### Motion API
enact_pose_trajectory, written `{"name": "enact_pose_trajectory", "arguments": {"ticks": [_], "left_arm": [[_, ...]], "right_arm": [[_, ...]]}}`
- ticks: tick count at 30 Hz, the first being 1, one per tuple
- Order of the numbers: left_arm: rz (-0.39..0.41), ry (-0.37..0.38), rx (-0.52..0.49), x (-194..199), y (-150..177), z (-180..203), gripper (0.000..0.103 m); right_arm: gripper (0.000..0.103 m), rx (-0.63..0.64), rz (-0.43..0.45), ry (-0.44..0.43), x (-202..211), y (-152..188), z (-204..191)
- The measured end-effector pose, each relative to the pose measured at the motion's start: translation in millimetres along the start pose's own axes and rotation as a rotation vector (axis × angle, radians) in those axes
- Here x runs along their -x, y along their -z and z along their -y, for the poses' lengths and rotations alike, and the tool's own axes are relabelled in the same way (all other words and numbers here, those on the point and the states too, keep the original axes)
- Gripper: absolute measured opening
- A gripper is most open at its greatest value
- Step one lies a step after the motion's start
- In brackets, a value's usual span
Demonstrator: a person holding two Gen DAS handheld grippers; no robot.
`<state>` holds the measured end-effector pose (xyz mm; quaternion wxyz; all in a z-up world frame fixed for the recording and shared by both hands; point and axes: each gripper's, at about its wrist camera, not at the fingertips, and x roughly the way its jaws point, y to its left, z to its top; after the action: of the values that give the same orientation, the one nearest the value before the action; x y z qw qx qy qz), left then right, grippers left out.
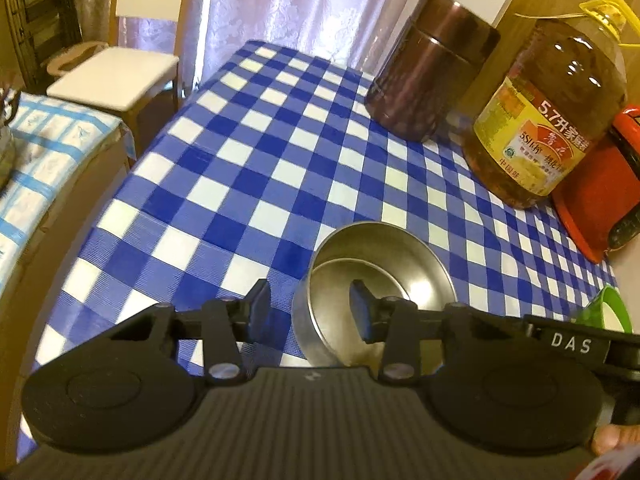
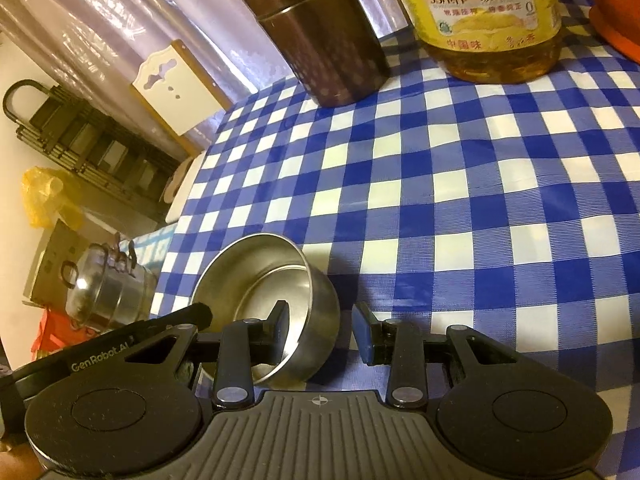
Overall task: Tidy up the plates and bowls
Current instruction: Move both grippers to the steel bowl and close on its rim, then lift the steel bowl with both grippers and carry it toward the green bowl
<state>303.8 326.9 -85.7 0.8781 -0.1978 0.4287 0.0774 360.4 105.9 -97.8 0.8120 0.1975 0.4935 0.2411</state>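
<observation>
A steel bowl sits tilted on the bench, which is covered in a blue-and-white checked cloth. The bowl's inside is bare metal with nothing in it.

The left tool straddles one wall of the bowl: one finger reaches inside the bowl and the other lies outside it against the cloth. A clear gap shows between the outer finger and the wall, so the pads are spread around the rim rather than pressing on it.

The right tool straddles the opposite wall of the bowl, with one finger inside and the other outside. Its outer pad also stands clear of the wall; whether the inner pad touches the metal I cannot tell.

Beyond the bowl, at the far edge of the bench, stands a dark brown lidded canister, its contents hidden. Just beside it is a large clear oil jug with a yellow label, holding amber oil. An orange-red object lies next to the jug. Off the bench, past the bowl in the right wrist view, a lidded steel pot stands on another surface.
</observation>
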Motion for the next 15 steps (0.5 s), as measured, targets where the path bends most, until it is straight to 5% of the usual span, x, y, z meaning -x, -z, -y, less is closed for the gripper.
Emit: {"name": "enact_pose_trajectory", "arguments": {"ticks": [8, 11, 15], "left_arm": [[-0.010, 0.002, -0.002, -8.6, 0.8, -1.4, 0.021], [-0.009, -0.008, -0.014, -8.6, 2.0, 0.8, 0.017], [-0.008, -0.024, -0.036, -8.1, 3.2, 3.7, 0.008]], "right_arm": [[0.035, 0.003, -0.003, 0.011, -8.9, -2.9, -1.4], [0.022, 0.007, 0.003, 0.011, -9.2, -1.6, -2.1], [0.020, 0.005, -0.006, 0.007, -12.1, 0.0, -3.0]]}}
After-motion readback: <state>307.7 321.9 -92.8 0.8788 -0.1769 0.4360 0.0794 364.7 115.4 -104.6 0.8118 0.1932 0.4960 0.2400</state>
